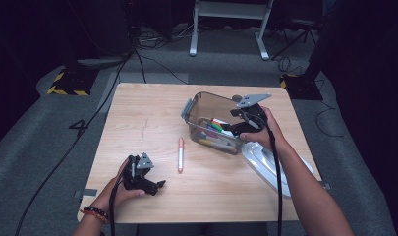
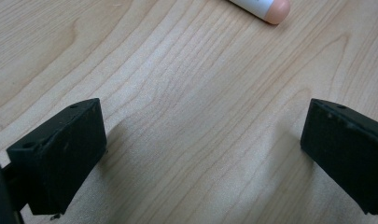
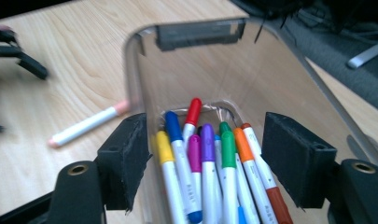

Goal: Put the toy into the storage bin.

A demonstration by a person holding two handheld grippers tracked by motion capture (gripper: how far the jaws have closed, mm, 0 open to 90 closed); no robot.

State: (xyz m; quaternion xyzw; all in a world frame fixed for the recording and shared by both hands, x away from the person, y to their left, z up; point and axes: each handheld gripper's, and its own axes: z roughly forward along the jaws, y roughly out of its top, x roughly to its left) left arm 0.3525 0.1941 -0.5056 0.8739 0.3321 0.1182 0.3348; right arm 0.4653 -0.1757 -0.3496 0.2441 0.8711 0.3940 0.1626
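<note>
Markers (image 3: 210, 172) in bin (image 3: 289, 79): roughly nine; one marker (image 1: 180, 154) outside.

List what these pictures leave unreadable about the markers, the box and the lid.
- Markers in the clear box: lower ends cut off by the right gripper view's bottom edge; high view too small to count them.
- Peach marker: body cut off by the left gripper view's top edge.
- White lid: partly hidden under the right forearm, high view.

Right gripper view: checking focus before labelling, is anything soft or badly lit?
Right gripper view: markers sharp, container's far wall blurred. Left gripper view: crisp wood grain, soft shadows beside the jaws. High view: table evenly lit, surroundings dark.
</note>
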